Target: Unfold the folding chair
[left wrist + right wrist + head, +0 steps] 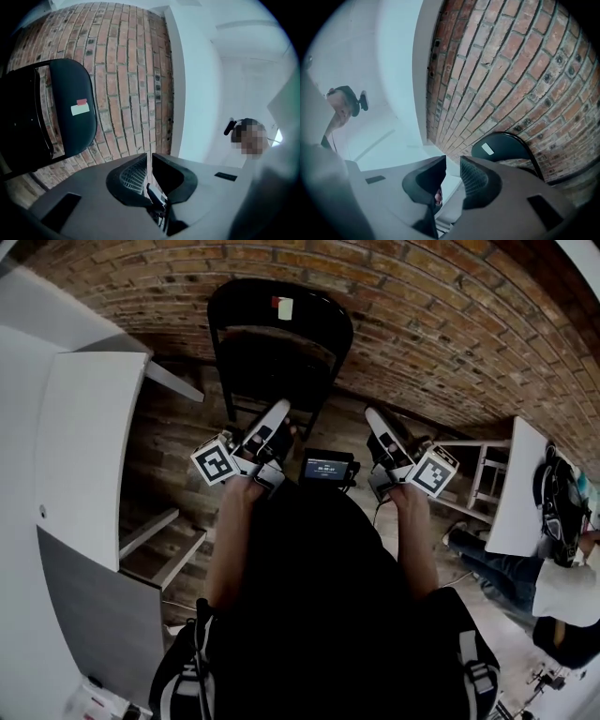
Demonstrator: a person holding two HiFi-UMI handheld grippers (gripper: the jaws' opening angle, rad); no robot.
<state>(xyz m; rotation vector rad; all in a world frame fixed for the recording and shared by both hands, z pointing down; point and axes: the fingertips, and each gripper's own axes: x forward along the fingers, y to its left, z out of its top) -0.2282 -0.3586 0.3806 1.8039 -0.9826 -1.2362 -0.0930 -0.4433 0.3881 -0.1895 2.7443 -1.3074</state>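
A black folding chair (279,343) stands against the brick wall, with a small red and white sticker on its backrest. The left gripper view has it at the left (61,112); in the right gripper view it sits low on the right (506,147). My left gripper (278,411) is held just in front of the chair's lower part, its jaws shut (150,161) with nothing in them. My right gripper (373,418) is to the right of the chair and apart from it. Its jaws (453,169) are open by a narrow gap and hold nothing.
A white table top (84,427) and wooden slats (159,545) fill the left side. At the right stand another white table (514,484) and a person with a headset (562,502). A brick wall (422,324) runs behind the chair, and a white pillar (197,70) adjoins it.
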